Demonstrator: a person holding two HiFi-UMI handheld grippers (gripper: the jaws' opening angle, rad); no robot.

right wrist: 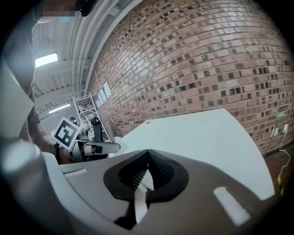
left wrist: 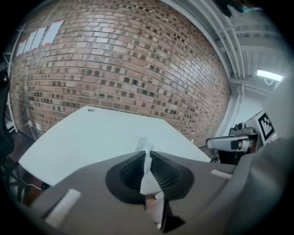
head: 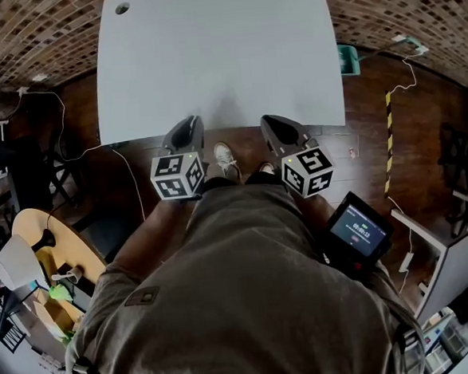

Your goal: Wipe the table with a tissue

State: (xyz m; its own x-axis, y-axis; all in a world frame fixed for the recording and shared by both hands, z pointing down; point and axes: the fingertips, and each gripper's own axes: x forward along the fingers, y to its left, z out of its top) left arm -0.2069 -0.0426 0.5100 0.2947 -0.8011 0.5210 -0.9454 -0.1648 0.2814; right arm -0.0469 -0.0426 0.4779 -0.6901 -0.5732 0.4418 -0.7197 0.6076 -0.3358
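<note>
Being pinched in the left gripper (left wrist: 148, 155), tissue (left wrist: 147, 180) should be laid flat on table (left wrist: 87, 137); right gripper (right wrist: 148, 153) clenched empty.

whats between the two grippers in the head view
In the head view, only the person's shoes on the wooden floor show between the left gripper and the right gripper, just off the table's near edge.

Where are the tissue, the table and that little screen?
Thin white tissue (left wrist: 148, 176), left gripper view, its pinched strip.
White rectangular table (head: 217, 55), head view, bare top.
Small black screen (head: 359, 233), head view, lit display.
</note>
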